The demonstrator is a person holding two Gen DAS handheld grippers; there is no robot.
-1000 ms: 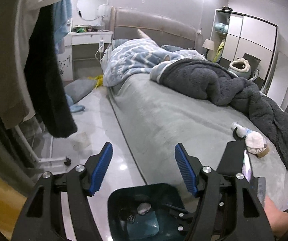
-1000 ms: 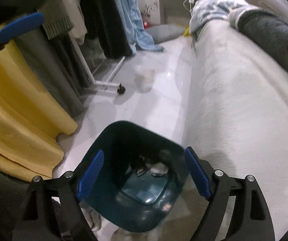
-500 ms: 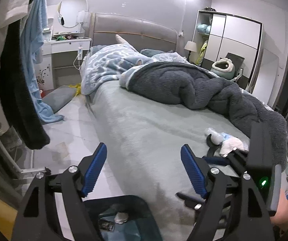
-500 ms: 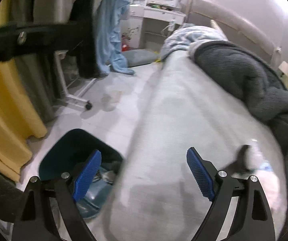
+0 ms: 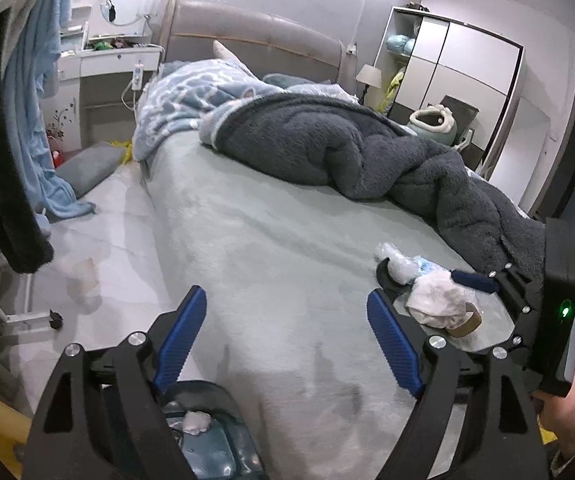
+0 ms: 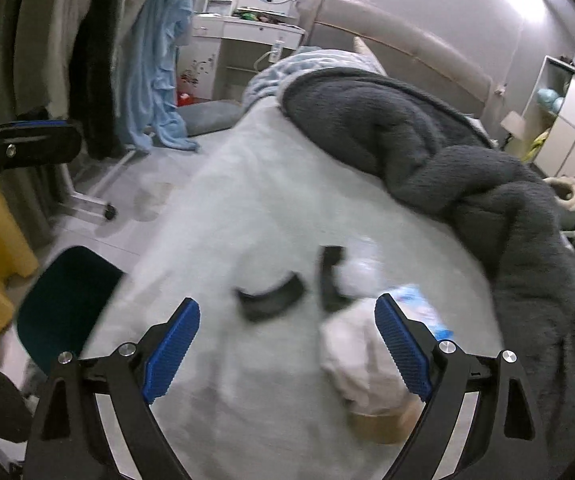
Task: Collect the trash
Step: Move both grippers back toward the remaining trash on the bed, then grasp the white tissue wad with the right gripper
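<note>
Right hand-held gripper [image 6: 287,344] spread wide, nothing between the blue pads, hovering low over the pale grey-green bed sheet [image 6: 247,208]. Target: crumpled white tissue wad [image 6: 357,354], lower right of the right-wrist frame, just inside the right pad, so it sits off-centre, right of my midline. Wad runs roughly along the view axis, away from me. It lies on a brown tape roll [image 6: 383,424], with a blue-and-white plastic wrapper [image 6: 421,310] beside it and black curved pieces [image 6: 275,300] beyond. View is motion-blurred, so contact can't be judged.

Left hand-held gripper [image 5: 287,332] also spread and empty, above the bed's edge. In its frame the same wad [image 5: 439,298] is at right, past its right pad. Right one is clearly nearer.

Dark teal plastic trash bin [image 6: 67,296] on the floor, lower left.

Judgement: shift right slightly to centre the wad before closing.
</note>
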